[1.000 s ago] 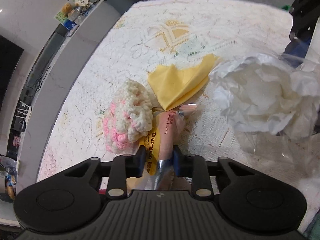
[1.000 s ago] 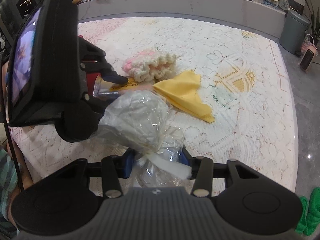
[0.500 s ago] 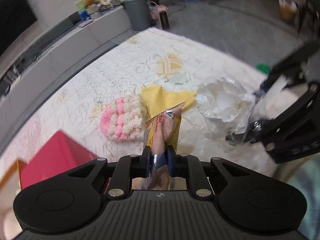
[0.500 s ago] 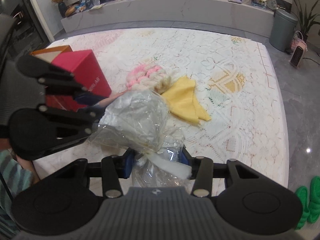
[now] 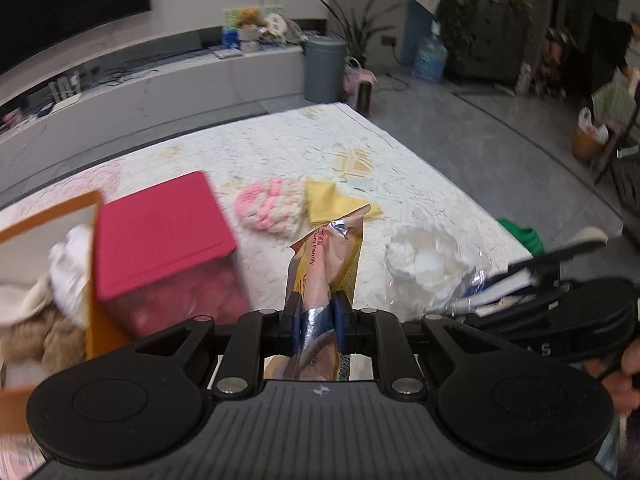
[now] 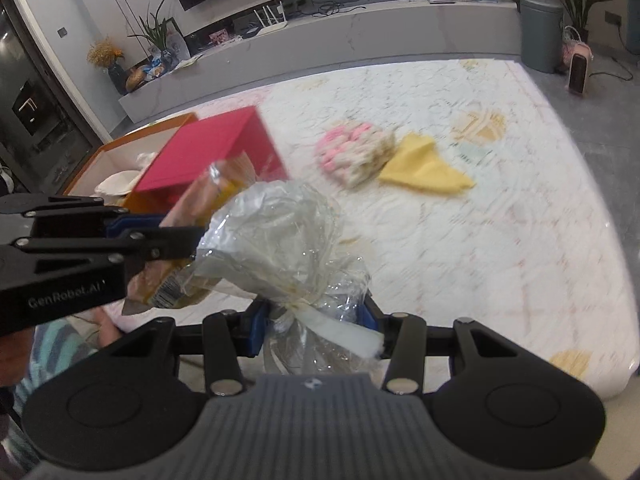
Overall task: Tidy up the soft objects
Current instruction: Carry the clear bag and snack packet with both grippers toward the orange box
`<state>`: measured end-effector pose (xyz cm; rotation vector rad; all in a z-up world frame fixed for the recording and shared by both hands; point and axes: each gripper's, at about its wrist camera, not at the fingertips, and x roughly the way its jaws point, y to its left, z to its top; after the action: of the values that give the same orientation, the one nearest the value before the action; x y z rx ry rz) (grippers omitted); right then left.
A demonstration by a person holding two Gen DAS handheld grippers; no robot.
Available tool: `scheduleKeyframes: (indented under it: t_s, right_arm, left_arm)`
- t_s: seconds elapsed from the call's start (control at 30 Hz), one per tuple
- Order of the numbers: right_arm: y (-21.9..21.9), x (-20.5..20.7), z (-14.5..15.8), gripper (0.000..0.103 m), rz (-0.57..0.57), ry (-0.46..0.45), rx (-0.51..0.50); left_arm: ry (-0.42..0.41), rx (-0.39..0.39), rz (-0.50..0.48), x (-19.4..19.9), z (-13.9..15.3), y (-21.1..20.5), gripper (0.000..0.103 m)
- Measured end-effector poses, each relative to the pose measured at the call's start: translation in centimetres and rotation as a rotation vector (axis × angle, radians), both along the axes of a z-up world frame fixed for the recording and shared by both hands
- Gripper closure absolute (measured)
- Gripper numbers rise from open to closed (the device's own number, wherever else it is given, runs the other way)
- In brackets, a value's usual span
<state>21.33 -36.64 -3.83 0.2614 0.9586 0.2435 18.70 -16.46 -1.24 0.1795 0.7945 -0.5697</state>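
Observation:
My left gripper [image 5: 318, 312] is shut on a yellow and pink snack packet [image 5: 326, 256] that sticks up and forward from the jaws. My right gripper [image 6: 314, 316] is shut on the tied neck of a clear plastic bag [image 6: 276, 240] stuffed with white material. Both are held off the table, side by side, the left gripper [image 6: 176, 232] just left of the bag. A pink and white crochet piece [image 6: 356, 156] and a folded yellow cloth [image 6: 424, 168] lie touching on the table. An orange box [image 5: 40, 220] with a red lid [image 5: 160, 232] stands at the left.
The orange box holds white and beige soft things [image 5: 64, 264]. A lace cloth covers the table [image 6: 480, 240], whose edge runs along the right. A grey bin [image 6: 540, 32] and a small heater [image 6: 578, 72] stand on the floor beyond. A striped sleeve [image 6: 48, 356] is at lower left.
Both grippers have lifted and swung left with their loads. The left one rolled upright, and the orange box with its red lid came into view.

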Motion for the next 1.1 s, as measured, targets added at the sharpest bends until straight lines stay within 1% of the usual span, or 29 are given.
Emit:
scheduleKeyframes:
  t_s: [0.07,0.13,0.2,0.4,0.53,0.8,0.93,1.1]
  right_arm:
    - [1.0,-0.8,0.0,0.057,0.0,-0.001,0.03]
    - [2.3,-1.5,0.2,0.057,0.006,-0.005,0.039]
    - [3.6,-1.9,0.3,0.057,0.021,-0.01,0.036]
    - [7.5,-2.6,1.3,0.056,0.079,-0.02,0.02]
    - [10.5,-2.5,2.2,0.057,0.129,-0.04,0.008]
    - [16.0,-2.0,4.3,0.056,0.22,-0.113,-0.003]
    - [18.1,-1.4,5.2,0.056,0.256,-0.154,0.008]
    - [20.6,0.5,6.5,0.056,0.279,-0.198,0.025]
  left_arm:
    - [-0.011,-0.023,0.029,-0.7,0.3,1.3,0.085]
    - [-0.029,-0.036,0.06,-1.4,0.7,2.7,0.085]
    - [-0.048,-0.054,0.091,-2.2,1.3,4.2,0.085]
    - [-0.069,-0.111,0.176,-3.4,2.3,8.5,0.085]
    - [-0.095,-0.14,0.241,-4.1,2.5,11.5,0.085]
    - [-0.161,-0.183,0.366,-5.2,3.7,17.7,0.085]
    - [-0.195,-0.195,0.444,-5.0,4.3,20.9,0.085]
    - [-0.233,-0.205,0.544,-3.8,5.1,24.1,0.086]
